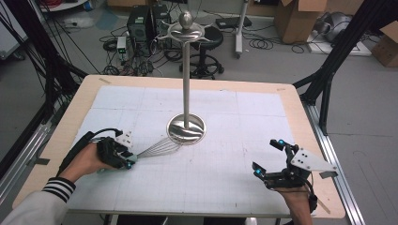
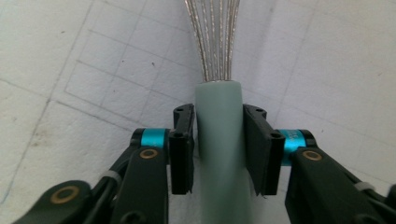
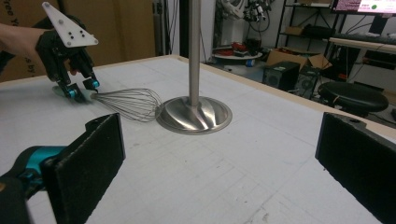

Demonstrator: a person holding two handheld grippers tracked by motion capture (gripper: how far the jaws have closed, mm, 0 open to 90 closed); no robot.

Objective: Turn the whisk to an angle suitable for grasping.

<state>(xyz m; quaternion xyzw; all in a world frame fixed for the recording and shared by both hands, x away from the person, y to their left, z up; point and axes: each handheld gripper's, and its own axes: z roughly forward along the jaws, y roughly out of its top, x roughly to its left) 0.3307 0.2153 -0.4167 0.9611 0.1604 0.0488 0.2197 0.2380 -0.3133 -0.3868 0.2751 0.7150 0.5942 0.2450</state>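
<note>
Left gripper view puts the whisk (image 2: 218, 140) in the middle: its pale green handle sits between the two black jaws, which press on both sides, so the left gripper (image 2: 218, 149) is clamped on it. On the table (image 1: 300, 117) the whisk lies low at the near left, wire loops pointing at the round base of the steel stand (image 1: 187, 127) and just touching or nearly so. The right gripper (image 1: 270, 157) waits near the right edge, jaws spread wide and empty. To lift well, I'd keep the squeeze square on the handle and raise the wires clear of the base before swinging toward the hooks up top. No readable writing anywhere.
</note>
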